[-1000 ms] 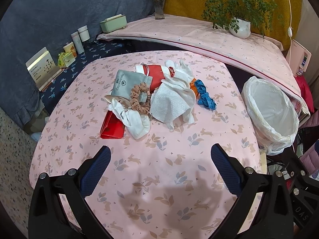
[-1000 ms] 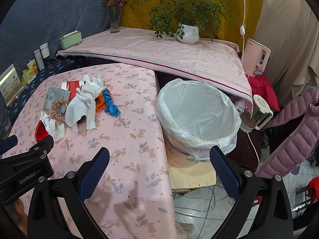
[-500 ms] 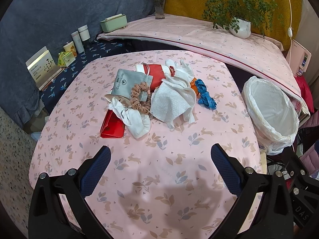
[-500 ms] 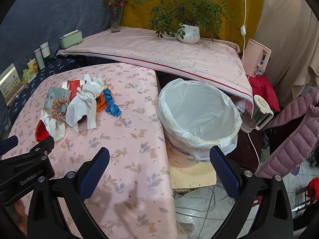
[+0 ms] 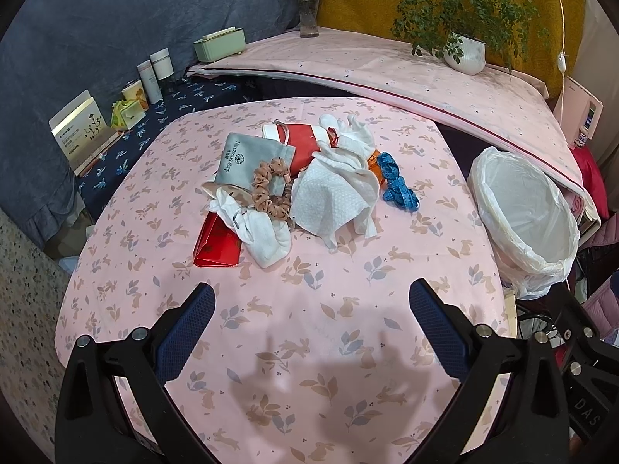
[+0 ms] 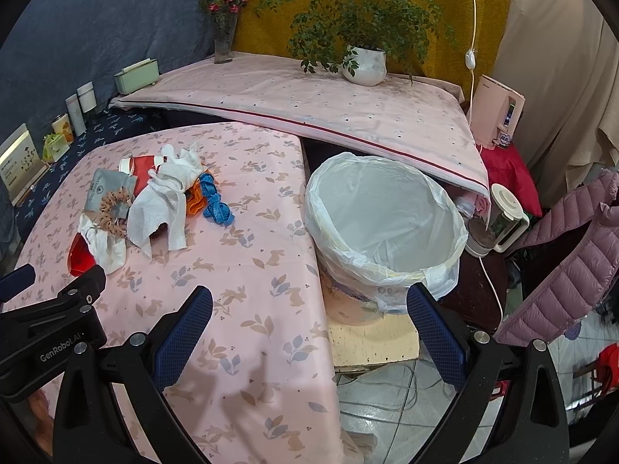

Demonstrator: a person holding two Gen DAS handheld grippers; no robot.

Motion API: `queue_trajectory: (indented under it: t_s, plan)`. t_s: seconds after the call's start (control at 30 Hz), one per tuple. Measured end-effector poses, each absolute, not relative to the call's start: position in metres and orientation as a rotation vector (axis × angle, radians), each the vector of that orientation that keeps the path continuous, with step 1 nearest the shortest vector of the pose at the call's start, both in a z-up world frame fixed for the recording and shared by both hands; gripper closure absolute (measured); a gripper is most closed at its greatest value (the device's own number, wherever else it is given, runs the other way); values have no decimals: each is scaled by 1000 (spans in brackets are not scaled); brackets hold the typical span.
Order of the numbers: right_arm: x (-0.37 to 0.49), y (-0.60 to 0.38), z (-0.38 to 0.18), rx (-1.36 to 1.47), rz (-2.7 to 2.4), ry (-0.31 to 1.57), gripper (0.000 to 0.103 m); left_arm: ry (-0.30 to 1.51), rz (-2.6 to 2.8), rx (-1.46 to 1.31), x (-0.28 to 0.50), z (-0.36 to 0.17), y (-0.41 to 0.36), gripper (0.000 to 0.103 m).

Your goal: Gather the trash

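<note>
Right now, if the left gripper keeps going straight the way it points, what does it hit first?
Probably the pink leaf-print tablecloth, then the crumpled white paper towel in the pile. The left gripper is open and empty; depth is uncertain.

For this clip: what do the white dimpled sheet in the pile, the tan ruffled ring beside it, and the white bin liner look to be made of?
White dimpled sheet: likely a nonwoven wipe or paper towel; matte, embossed dots, limp folds.
Tan ruffled ring: a fabric scrunchie, probably thin woven cloth; gathered frills.
White bin liner: thin plastic film; translucent, slightly glossy, crinkled over the rim.
</note>
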State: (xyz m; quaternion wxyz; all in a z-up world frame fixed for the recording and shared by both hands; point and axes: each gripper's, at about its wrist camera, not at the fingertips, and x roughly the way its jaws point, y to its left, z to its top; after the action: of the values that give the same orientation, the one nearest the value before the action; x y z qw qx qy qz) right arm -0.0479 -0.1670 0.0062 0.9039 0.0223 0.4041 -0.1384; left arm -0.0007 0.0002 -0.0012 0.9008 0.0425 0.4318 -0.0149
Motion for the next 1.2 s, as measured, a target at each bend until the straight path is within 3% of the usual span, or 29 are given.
queue_trajectory:
  t_s: [1.2]
  plan:
    - [-49,-165,5,45,-292,835,7,871,-61,101,-4,-1,-6,7]
